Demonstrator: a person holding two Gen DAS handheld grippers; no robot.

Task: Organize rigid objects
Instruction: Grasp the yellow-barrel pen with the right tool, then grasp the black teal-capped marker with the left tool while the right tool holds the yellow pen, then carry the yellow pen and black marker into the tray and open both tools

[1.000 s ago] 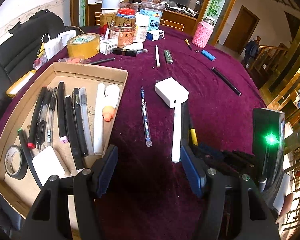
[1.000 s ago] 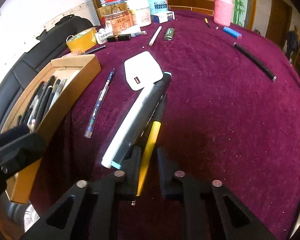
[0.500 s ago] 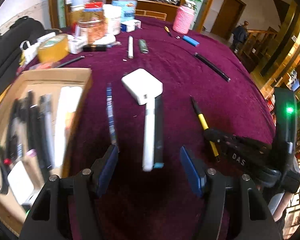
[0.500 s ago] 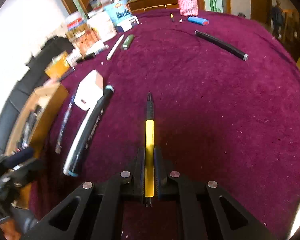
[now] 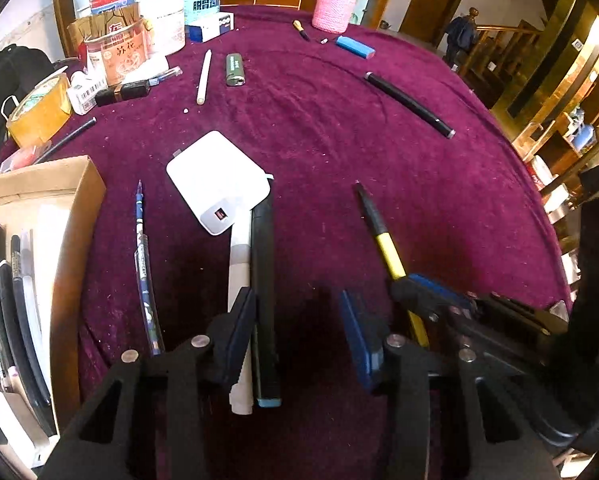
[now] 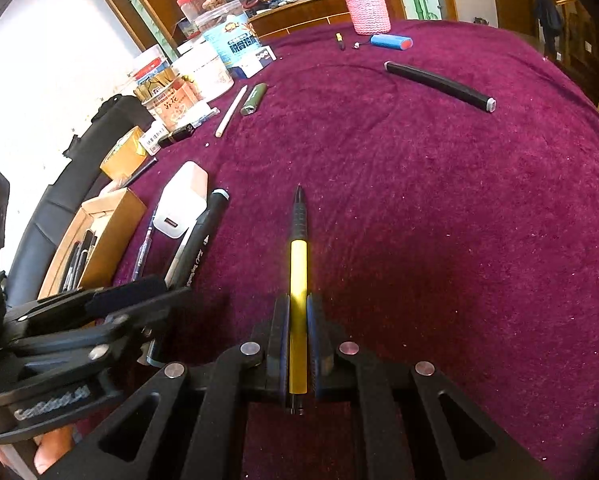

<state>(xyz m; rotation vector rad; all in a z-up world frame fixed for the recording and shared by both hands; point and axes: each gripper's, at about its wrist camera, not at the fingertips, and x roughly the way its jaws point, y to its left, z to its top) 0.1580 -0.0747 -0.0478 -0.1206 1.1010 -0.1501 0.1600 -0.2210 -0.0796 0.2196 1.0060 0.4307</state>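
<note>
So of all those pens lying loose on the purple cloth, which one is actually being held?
The yellow-and-black pen. The right gripper is clamped shut on its yellow barrel, while the black marker, white marker and blue patterned pen lie ungripped.

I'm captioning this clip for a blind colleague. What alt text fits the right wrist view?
The right tongs are shut on a yellow and black pen that points forward over a purple tablecloth. At left, the left tongs reach for a black marker beside a white charger.
</note>
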